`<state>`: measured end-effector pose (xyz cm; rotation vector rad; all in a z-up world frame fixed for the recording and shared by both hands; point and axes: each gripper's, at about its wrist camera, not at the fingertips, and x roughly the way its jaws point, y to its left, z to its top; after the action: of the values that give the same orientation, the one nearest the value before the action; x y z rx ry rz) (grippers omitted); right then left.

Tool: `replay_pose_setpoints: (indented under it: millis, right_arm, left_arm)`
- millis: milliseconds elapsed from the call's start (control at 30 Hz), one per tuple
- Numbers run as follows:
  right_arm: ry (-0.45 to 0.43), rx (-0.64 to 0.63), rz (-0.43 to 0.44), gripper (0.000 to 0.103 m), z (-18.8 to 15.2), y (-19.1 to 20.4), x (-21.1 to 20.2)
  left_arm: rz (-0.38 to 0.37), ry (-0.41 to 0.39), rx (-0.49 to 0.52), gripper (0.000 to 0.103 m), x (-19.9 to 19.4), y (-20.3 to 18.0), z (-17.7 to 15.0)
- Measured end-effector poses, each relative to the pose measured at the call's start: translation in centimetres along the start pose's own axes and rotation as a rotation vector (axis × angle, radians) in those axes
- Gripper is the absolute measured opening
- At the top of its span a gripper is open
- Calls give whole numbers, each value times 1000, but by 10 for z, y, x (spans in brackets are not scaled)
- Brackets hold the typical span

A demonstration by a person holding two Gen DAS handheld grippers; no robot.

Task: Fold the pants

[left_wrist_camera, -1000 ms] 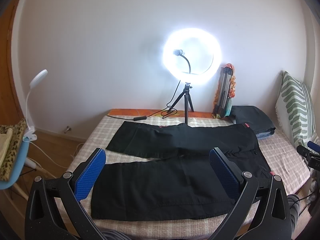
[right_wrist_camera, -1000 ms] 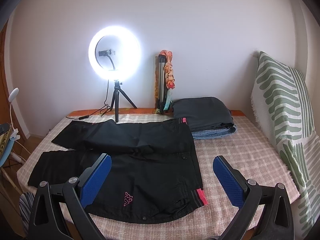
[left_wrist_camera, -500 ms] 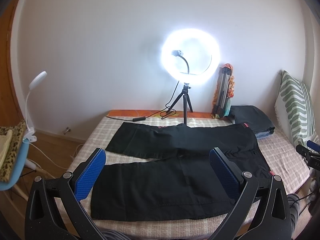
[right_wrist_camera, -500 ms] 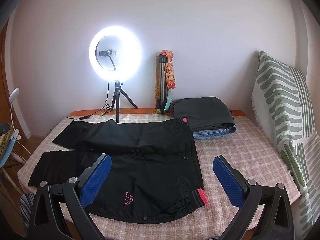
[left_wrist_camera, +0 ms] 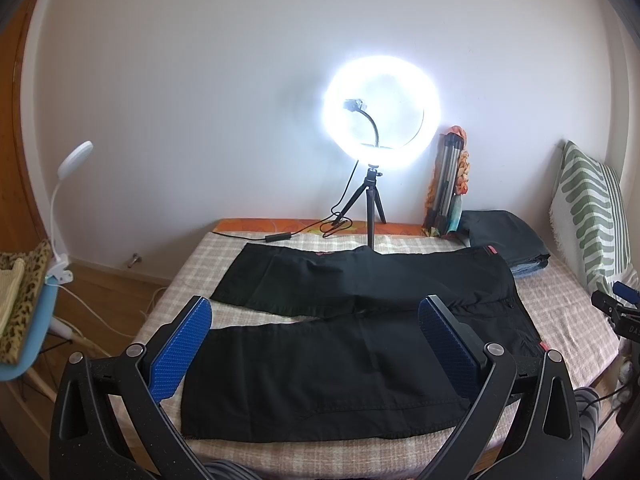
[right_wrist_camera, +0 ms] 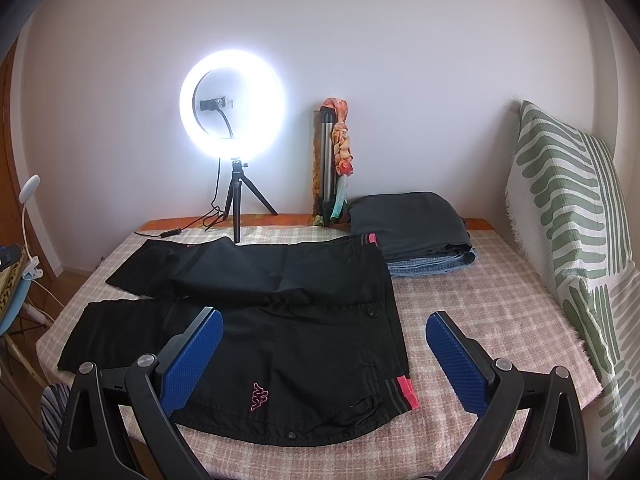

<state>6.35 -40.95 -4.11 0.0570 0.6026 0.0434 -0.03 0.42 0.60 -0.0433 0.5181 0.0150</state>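
Black pants point(left_wrist_camera: 340, 364) lie flat on the checked bedspread point(left_wrist_camera: 200, 264), both legs spread apart to the left, waistband with a pink tab to the right. In the right wrist view the pants point(right_wrist_camera: 280, 320) show a pink logo and the pink waistband tab near the front edge. My left gripper point(left_wrist_camera: 314, 344) is open and empty, held above the near leg. My right gripper point(right_wrist_camera: 324, 352) is open and empty, above the waist end. Part of the right gripper shows at the right edge of the left wrist view point(left_wrist_camera: 616, 308).
A lit ring light on a tripod point(left_wrist_camera: 372, 208) stands at the back with its cable. A folded tripod with a scarf point(right_wrist_camera: 334, 168) leans on the wall. Folded clothes point(right_wrist_camera: 416, 236) lie at the back right. A striped pillow point(right_wrist_camera: 568, 208) stands on the right. A chair with a clip lamp point(left_wrist_camera: 24, 312) is left.
Both grippers have drifted very slightly; the scene has shifted a little in both views. The pants have not moved.
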Motion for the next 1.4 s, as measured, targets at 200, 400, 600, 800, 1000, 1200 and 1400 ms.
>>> replay_pose_setpoints:
  millis: [200,400,600,800,1000,1200,1400]
  right_arm:
    - [0,-5,1,103,0,1,0]
    - [1,-5,2,103,0,2,1]
    - [5,-7,5,103,0,3,3]
    - [12,-13,8,103,-1,3,6]
    - [17,-15,9,103,-2,4,8]
    - [26,-20,10,103,0,4,15]
    - [14,-49,6,103,8,6,24]
  left_arm:
    - [3,0,3,103,1,-1,-1]
    - [4,-1,3,103,1,-2,-2]
    - [5,4,4,103,2,-3,-3]
    - [6,7,2,103,4,-3,-6]
    - [18,18,3,103,11,2,-8]
    - [39,25,17,103,20,9,-5]
    - [42,26,8,103,34,29,4]
